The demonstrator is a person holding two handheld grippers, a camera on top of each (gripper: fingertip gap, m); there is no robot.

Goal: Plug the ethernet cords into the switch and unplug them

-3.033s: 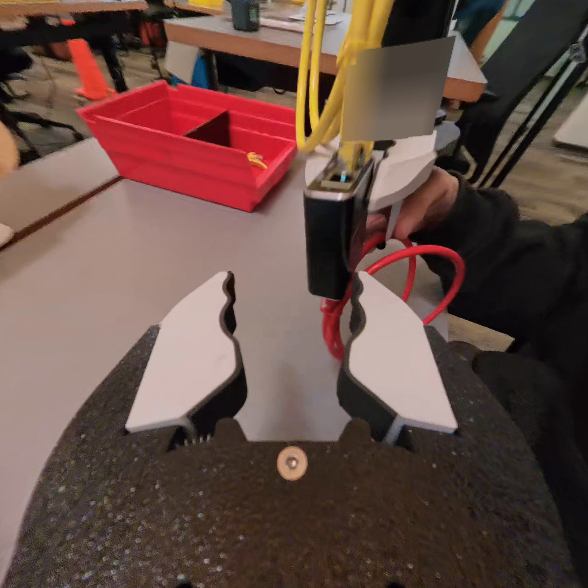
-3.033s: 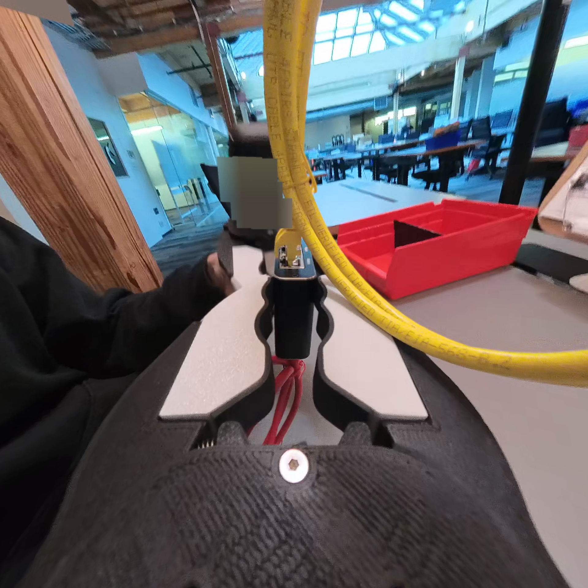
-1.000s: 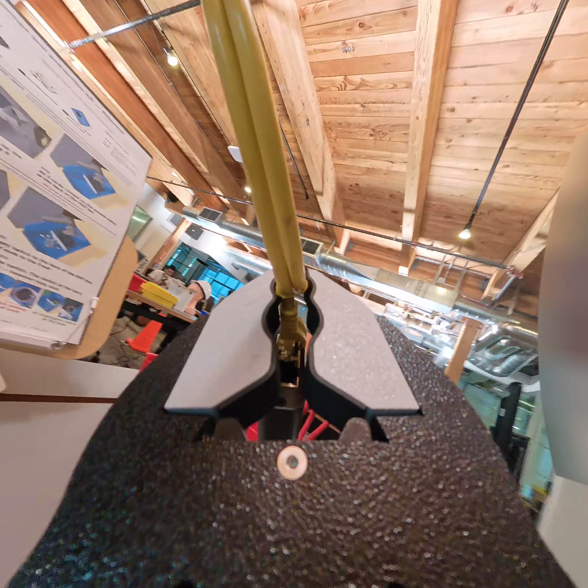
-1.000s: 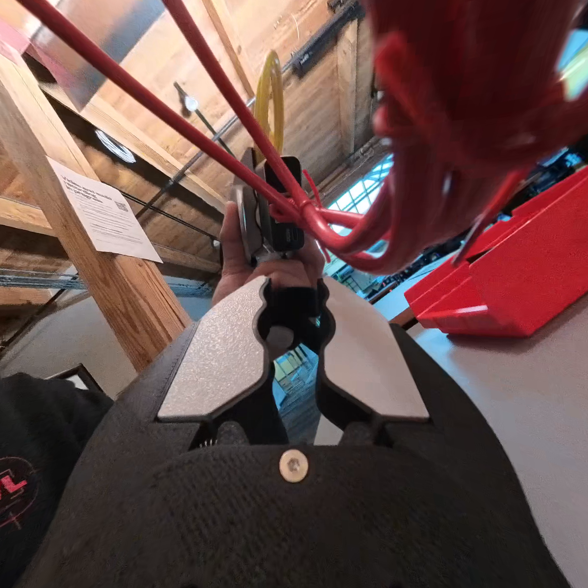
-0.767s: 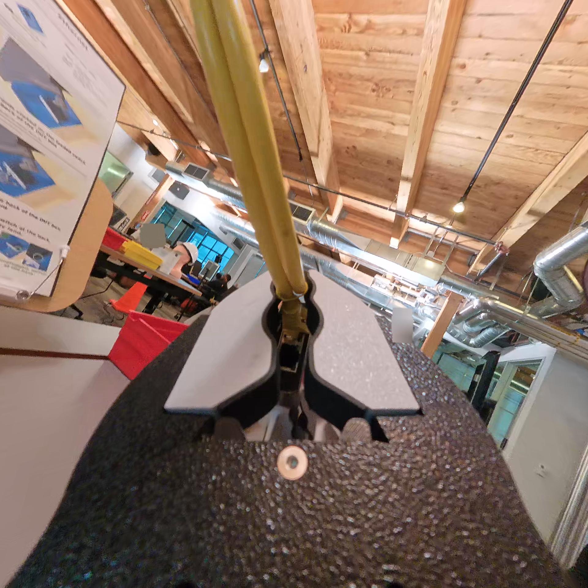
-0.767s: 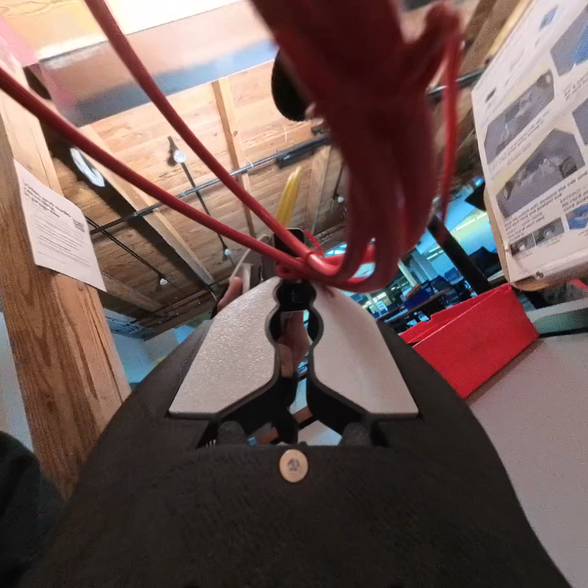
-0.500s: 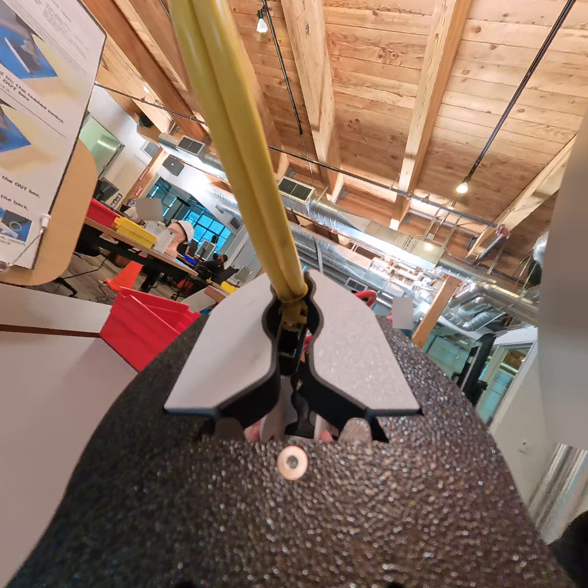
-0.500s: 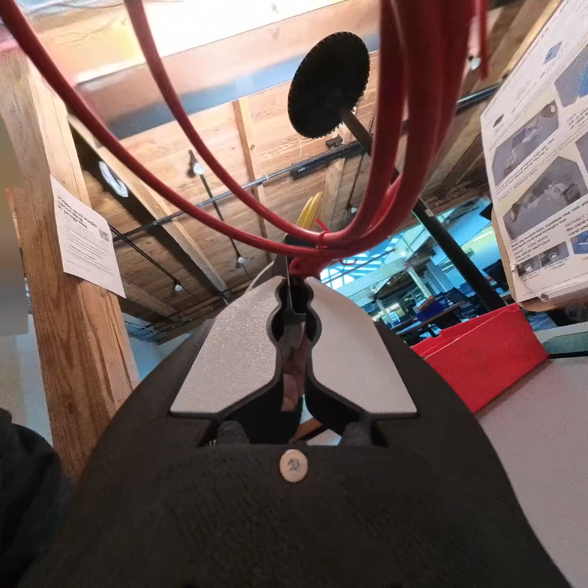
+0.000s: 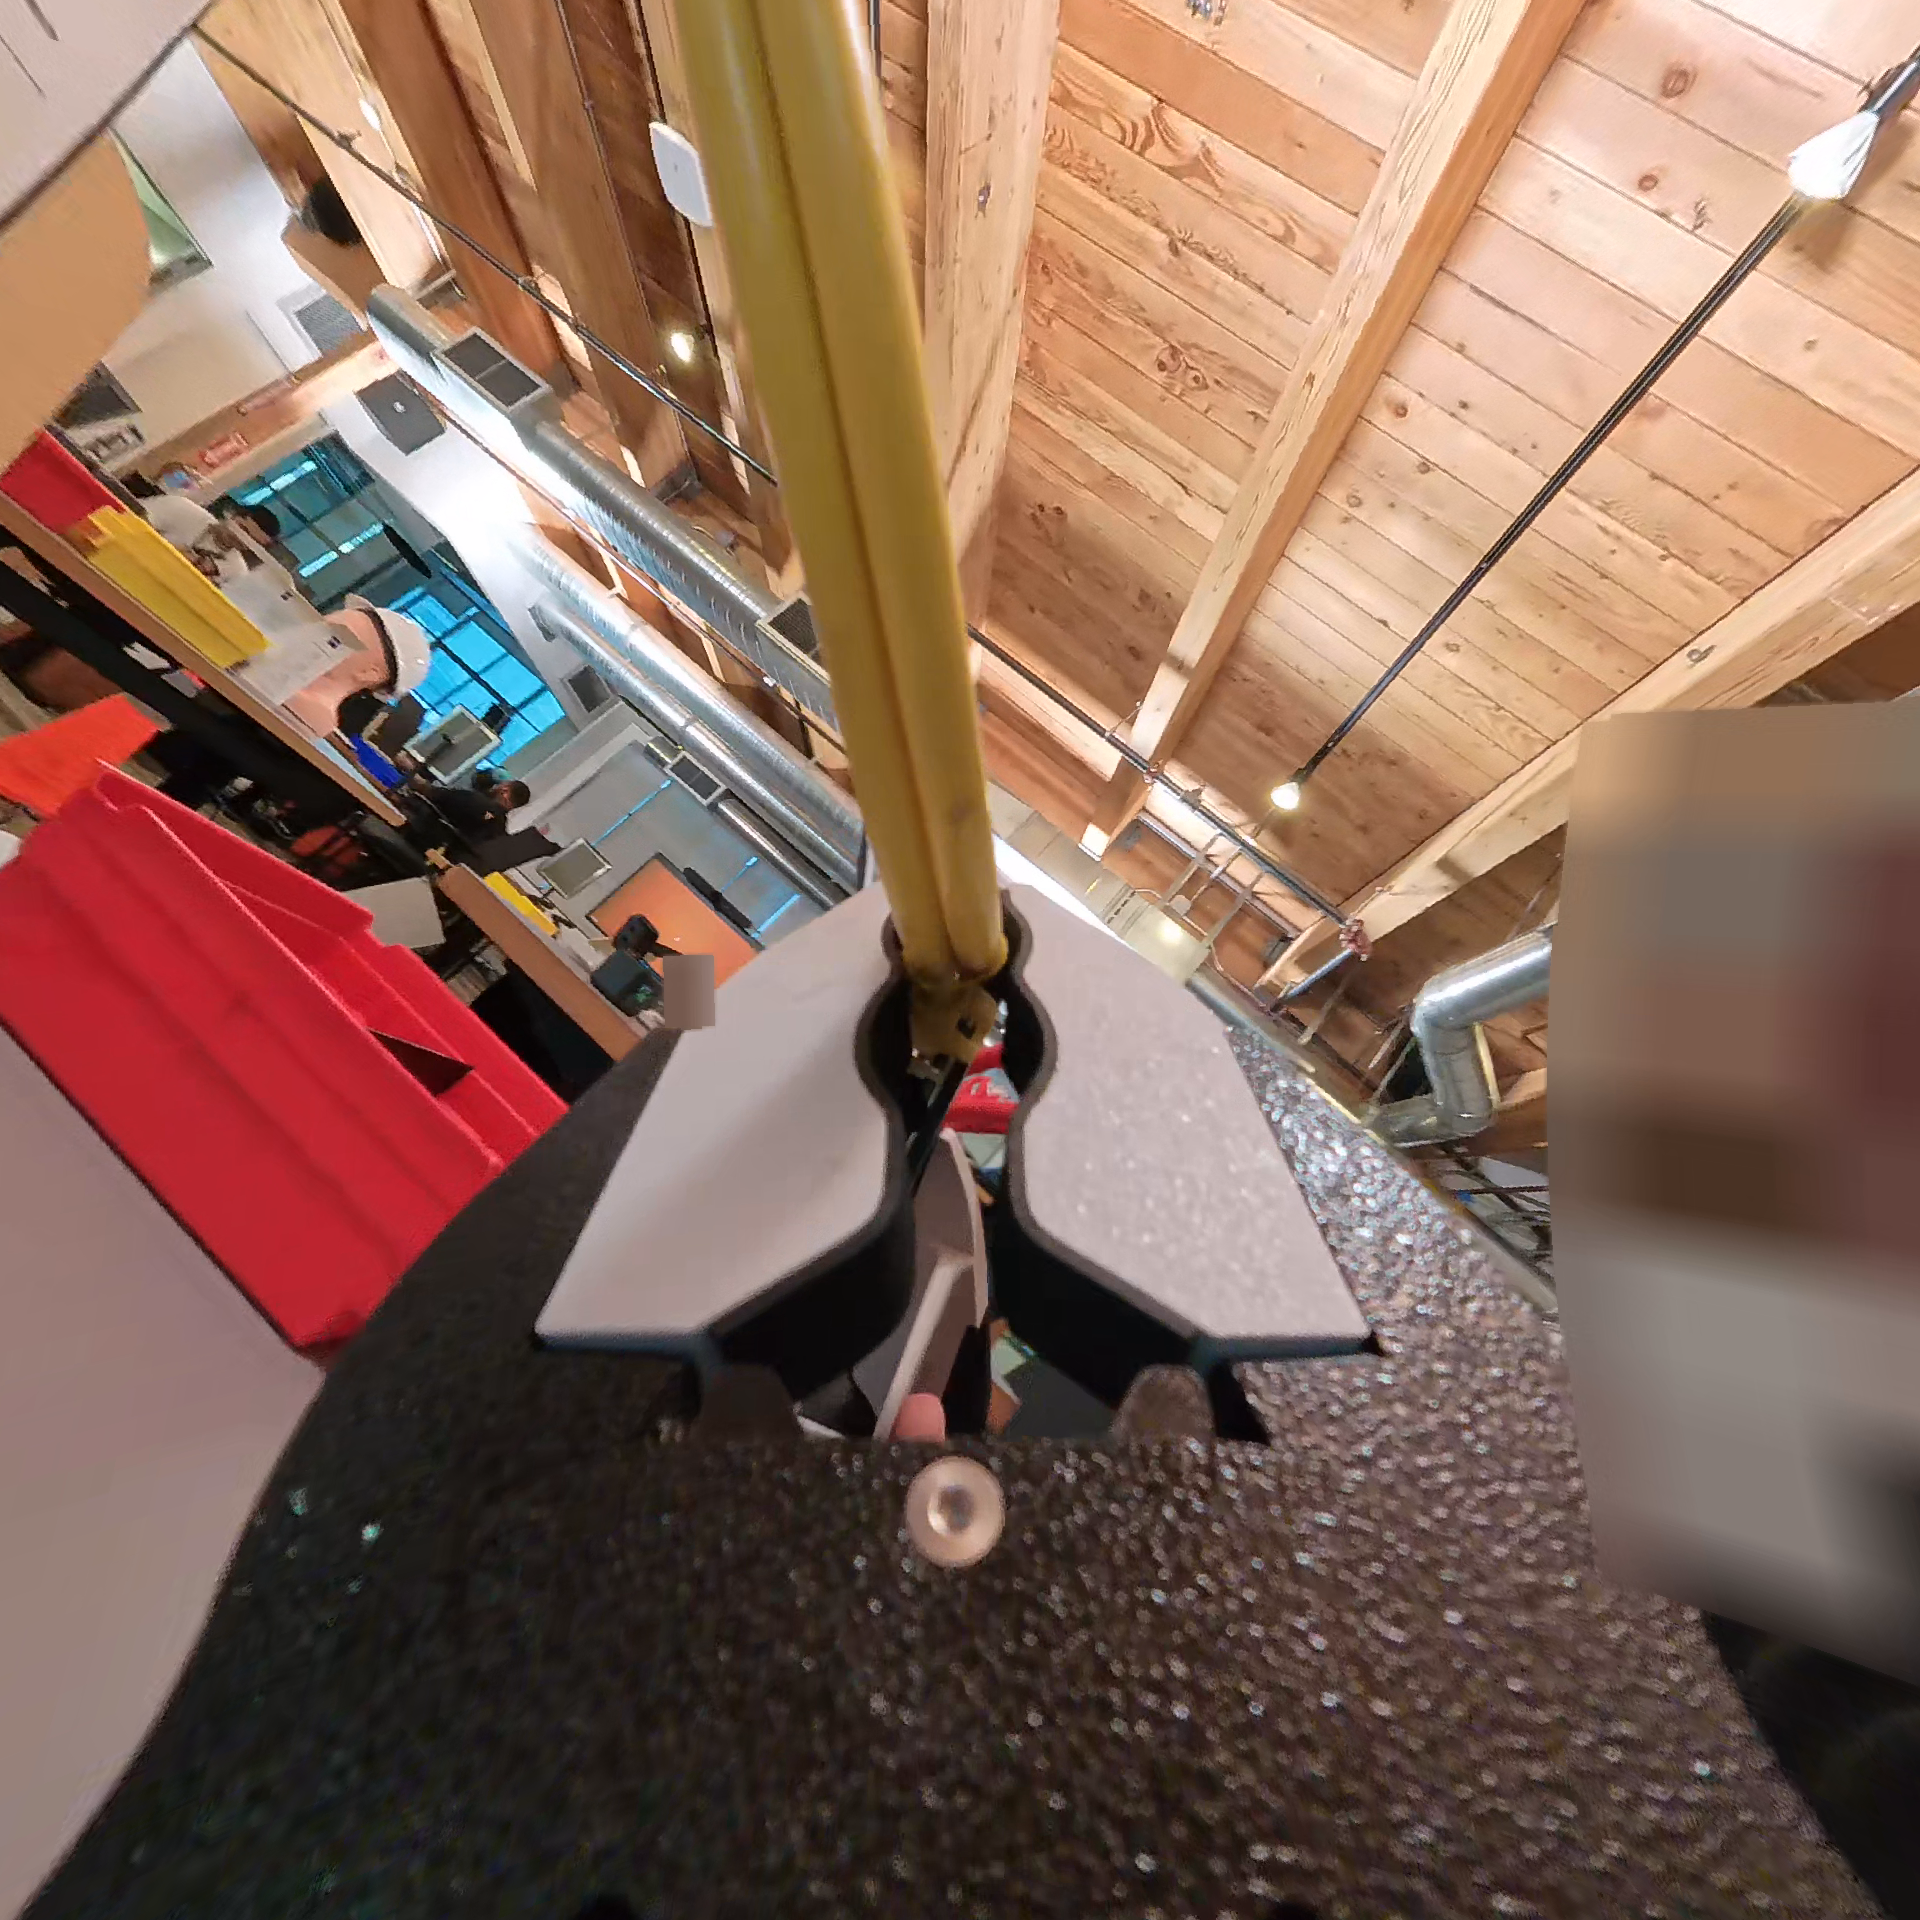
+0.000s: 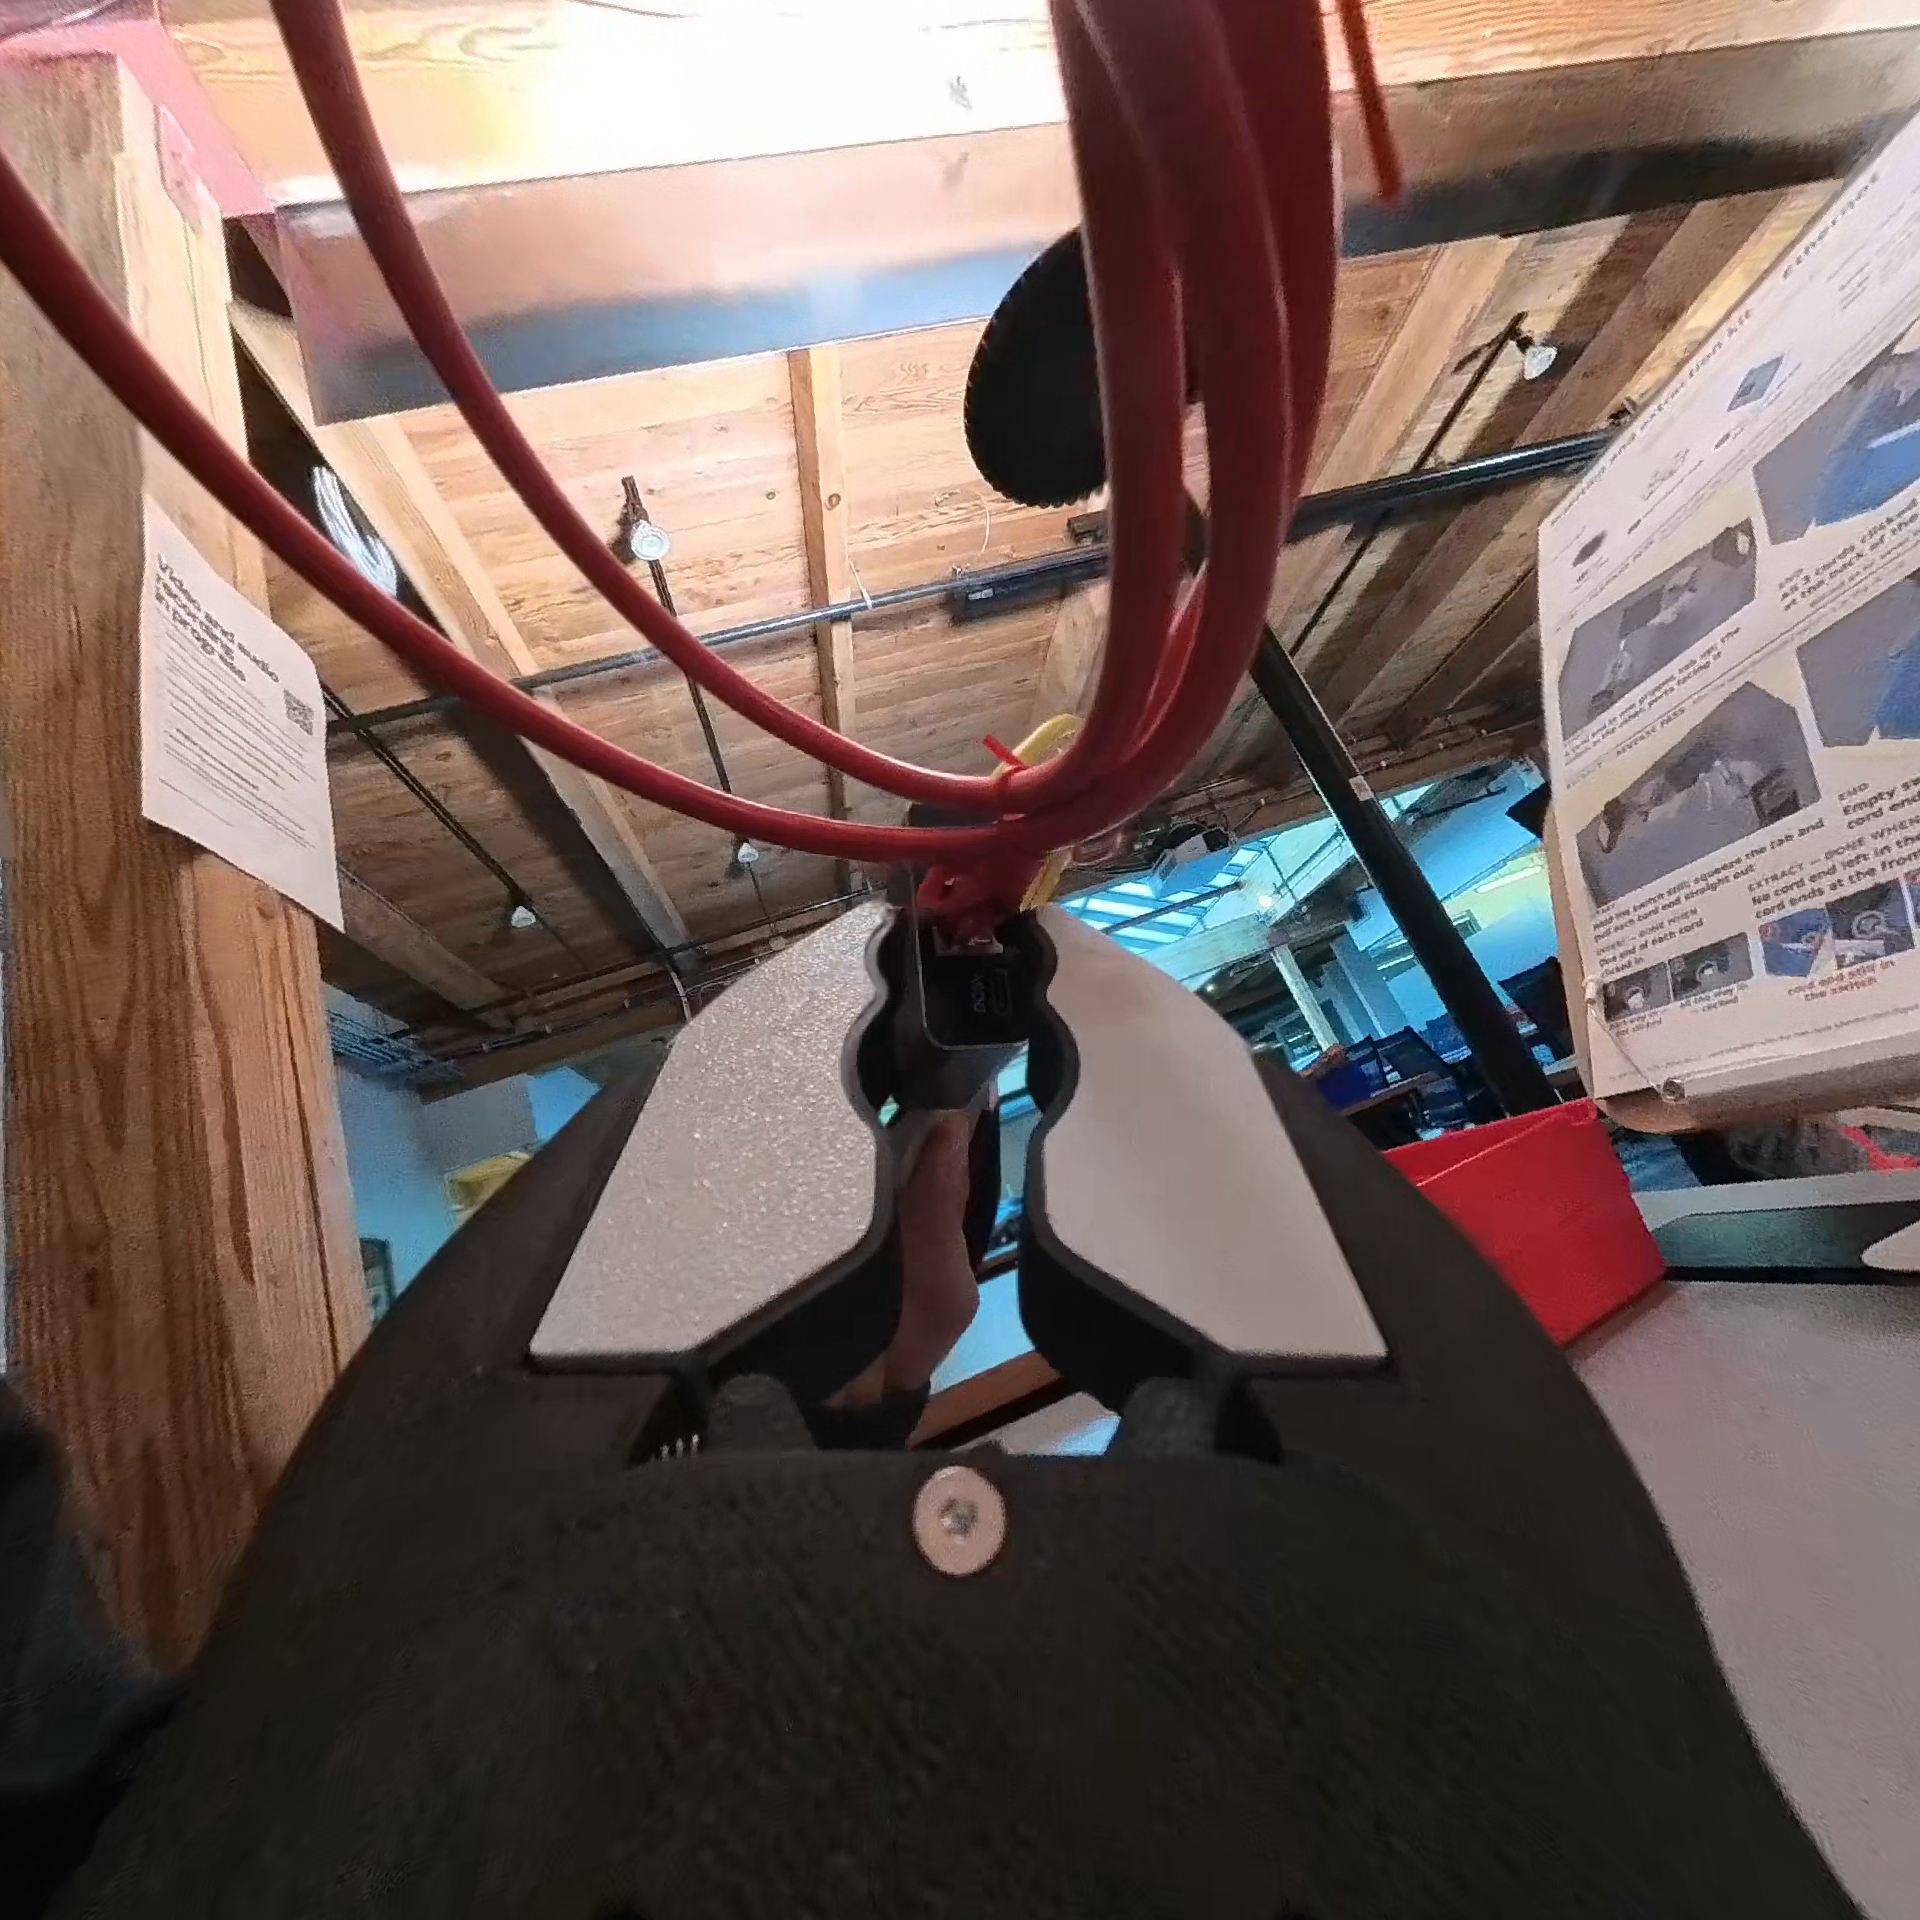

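Observation:
My left gripper is shut on the plug of the yellow ethernet cord, which runs up out of the left wrist view. My right gripper is shut on the small black switch and holds it up in the air. The red cord meets the switch's top and loops overhead. A bit of yellow cord shows just behind the switch. I cannot tell whether the yellow plug is seated in the switch. A hand shows below the switch, between the fingers.
A red bin stands on the grey table; it also shows in the right wrist view. A poster board and a black pole stand on the right, a wooden post on the left. About 8 centimeters separates my left fingertips from my right.
Three seconds ago my left gripper was open beside the switch; now it is shut on the yellow plug. Both grippers have tipped upward, and the red cord loops have swung above the switch.

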